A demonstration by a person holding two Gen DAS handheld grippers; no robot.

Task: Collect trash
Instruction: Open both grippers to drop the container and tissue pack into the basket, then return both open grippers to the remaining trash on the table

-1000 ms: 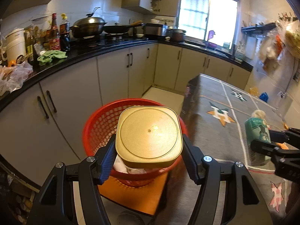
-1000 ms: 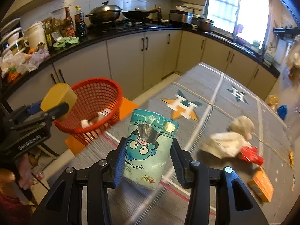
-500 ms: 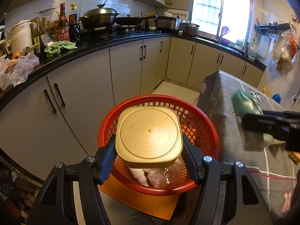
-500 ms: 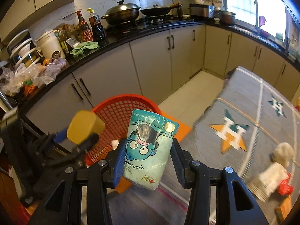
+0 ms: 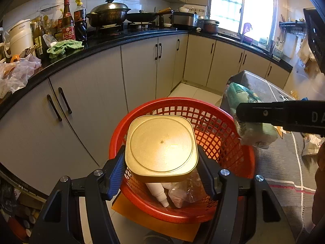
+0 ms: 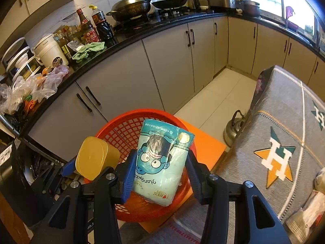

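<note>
The left gripper [image 5: 161, 174] jaws squeeze a gold square tin [image 5: 161, 147]; the right gripper [image 6: 160, 175] jaws clamp a soft teal cartoon packet [image 6: 162, 160], both over the round red plastic basket [image 5: 221, 109] at frame centre.

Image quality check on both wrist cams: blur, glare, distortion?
Left wrist: window blown out; tissue pack in the right gripper soft and blurred; gold tin sharp. Right wrist: tissue pack sharp; table edge smeared at lower right. Both: fisheye bends the counter; corners vignetted.
</note>
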